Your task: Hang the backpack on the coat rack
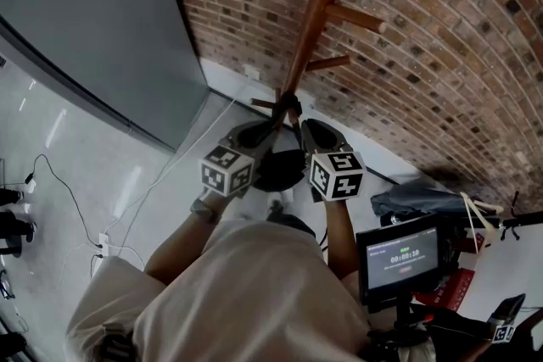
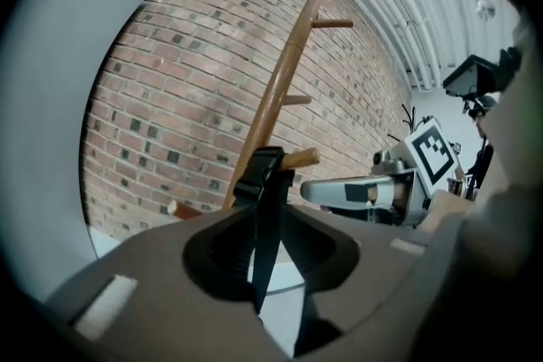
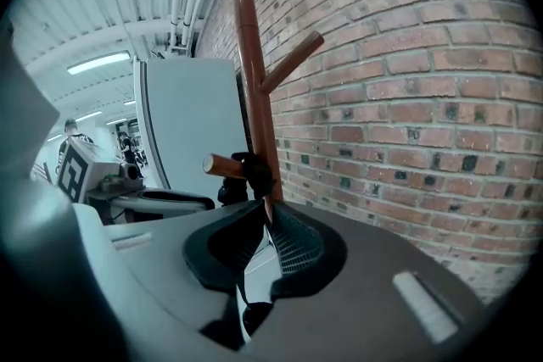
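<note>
A wooden coat rack (image 1: 312, 21) stands against the brick wall, with short pegs (image 1: 356, 18) sticking out. The black backpack (image 1: 280, 169) hangs low between my two grippers. Its black straps rise to the pole at a low peg (image 3: 222, 166). My left gripper (image 2: 270, 220) is shut on a black webbing strap with a buckle (image 2: 263, 178), just in front of the pole. In the right gripper view, my right gripper (image 3: 265, 216) is shut on a thin black strap (image 3: 253, 172) by the same peg. In the head view the left gripper (image 1: 259, 134) and right gripper (image 1: 307, 131) sit side by side.
A brick wall (image 1: 441, 55) runs behind the rack and a grey panel (image 1: 93, 21) leans at the left. A small monitor on a stand (image 1: 400, 254) and a grey bundle (image 1: 416, 199) are at the right. Cables (image 1: 64, 186) trail over the pale floor.
</note>
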`<state>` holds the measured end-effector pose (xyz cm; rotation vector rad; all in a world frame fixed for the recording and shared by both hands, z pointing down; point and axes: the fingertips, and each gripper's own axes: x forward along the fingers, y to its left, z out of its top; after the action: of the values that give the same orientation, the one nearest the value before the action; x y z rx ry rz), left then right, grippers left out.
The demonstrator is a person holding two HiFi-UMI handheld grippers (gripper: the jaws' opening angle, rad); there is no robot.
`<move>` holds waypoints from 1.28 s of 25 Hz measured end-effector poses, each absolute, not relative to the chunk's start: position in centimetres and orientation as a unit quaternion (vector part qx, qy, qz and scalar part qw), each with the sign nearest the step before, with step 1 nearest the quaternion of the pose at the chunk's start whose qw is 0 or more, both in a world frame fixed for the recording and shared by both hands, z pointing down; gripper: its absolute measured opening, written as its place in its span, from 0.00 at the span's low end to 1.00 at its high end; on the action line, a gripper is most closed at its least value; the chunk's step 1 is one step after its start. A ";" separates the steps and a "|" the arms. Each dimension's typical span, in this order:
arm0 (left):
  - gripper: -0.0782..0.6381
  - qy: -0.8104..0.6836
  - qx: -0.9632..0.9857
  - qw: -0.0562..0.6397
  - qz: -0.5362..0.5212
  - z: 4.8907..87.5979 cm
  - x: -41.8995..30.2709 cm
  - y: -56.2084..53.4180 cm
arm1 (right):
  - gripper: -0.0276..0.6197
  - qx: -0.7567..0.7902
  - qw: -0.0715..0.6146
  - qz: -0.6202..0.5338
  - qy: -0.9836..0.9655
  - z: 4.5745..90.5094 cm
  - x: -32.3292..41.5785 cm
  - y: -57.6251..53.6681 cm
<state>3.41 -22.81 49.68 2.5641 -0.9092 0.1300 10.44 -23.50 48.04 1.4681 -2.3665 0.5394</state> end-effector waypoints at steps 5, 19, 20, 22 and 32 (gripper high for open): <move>0.15 -0.335 0.926 0.163 0.060 46.7 3.1 -23.4 | 0.05 0.516 0.137 0.166 -0.829 45.6 10.6 -23.7; 0.11 -0.334 0.937 0.046 0.089 41.2 3.0 -24.2 | 0.05 0.514 0.126 0.106 -0.842 40.4 10.8 -24.2; 0.11 -0.333 0.938 0.038 0.088 40.7 3.0 -24.2 | 0.05 0.513 0.127 0.099 -0.843 40.0 10.8 -24.2; 0.11 -0.332 0.939 0.024 0.087 39.7 3.0 -24.2 | 0.05 0.511 0.133 0.081 -0.845 39.1 10.5 -24.2; 0.11 -0.332 0.939 -0.031 0.084 35.0 2.4 -24.1 | 0.05 0.501 0.105 0.031 -0.859 34.3 9.1 -24.2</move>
<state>2.39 -24.08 34.99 3.0098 -1.0633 0.2679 9.10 -24.17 34.28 1.4755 -2.5309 0.0900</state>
